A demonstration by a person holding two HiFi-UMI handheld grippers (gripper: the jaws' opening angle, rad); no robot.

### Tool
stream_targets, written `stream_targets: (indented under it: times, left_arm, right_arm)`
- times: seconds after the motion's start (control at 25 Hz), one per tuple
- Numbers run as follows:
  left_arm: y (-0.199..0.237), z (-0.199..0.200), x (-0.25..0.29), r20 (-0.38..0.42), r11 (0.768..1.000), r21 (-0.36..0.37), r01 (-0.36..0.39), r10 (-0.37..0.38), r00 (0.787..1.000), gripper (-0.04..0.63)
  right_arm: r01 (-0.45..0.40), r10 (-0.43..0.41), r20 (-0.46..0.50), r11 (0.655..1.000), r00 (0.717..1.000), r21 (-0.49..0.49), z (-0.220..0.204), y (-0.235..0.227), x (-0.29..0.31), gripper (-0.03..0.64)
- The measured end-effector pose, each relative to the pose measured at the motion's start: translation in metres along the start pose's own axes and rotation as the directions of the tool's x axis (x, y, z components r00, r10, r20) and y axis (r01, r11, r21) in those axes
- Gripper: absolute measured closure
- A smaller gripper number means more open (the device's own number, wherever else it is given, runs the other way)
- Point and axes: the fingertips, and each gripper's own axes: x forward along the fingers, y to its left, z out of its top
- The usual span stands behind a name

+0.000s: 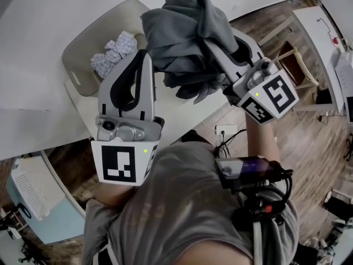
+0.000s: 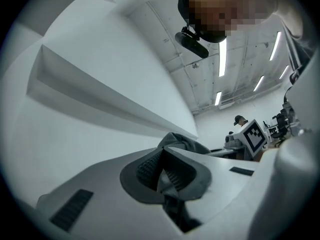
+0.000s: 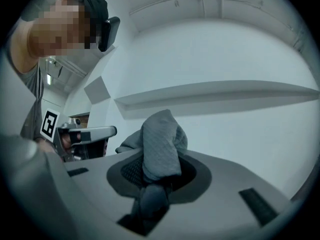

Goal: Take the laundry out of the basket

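**A:** Grey knit, soft and crumpled: the garment [image 1: 187, 32] hangs in a bunched lump above the white table [image 1: 33, 65], at 12 o'clock in the head view.

**B:** Who has it?

**A:** Both tools. The right gripper [image 3: 154, 170] pinches a thick quilted fold that bulges over its ribbed dark pads. The left gripper [image 2: 162, 173] is pressed onto a thin sliver of the same fabric.

**B:** And the basket [image 1: 83, 54]?

**A:** Smooth pale plastic, rounded, with a handle slot, at 9 o'clock of the garment. Only the head view shows it, with a patterned cloth [image 1: 113, 51] crumpled inside. Only the gripper views show the pinches, and each one sees the other gripper's marker cube past the garment.
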Motion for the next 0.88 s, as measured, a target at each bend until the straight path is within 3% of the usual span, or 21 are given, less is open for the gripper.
stream_targets:
  times: [0.52, 0.76, 0.88]
  left_arm:
    - [0.002, -0.017, 0.009, -0.051, 1.000, 0.001, -0.012, 0.012, 0.999, 0.588]
    - [0.002, -0.019, 0.012, -0.073, 1.000, 0.013, -0.028, 0.029, 0.997, 0.588]
    - [0.005, -0.023, 0.014, -0.087, 0.999, 0.015, -0.038, 0.039, 0.995, 0.588]
  right_arm:
    - [-0.079, 0.090, -0.200, 0.995, 0.976, 0.063, -0.168, 0.035, -0.013, 0.515]
    - [-0.147, 0.145, -0.292, 0.989, 0.945, 0.016, -0.213, 0.053, -0.007, 0.506]
    - [-0.157, 0.162, -0.321, 0.987, 0.933, 0.042, -0.229, 0.056, 0.003, 0.502]
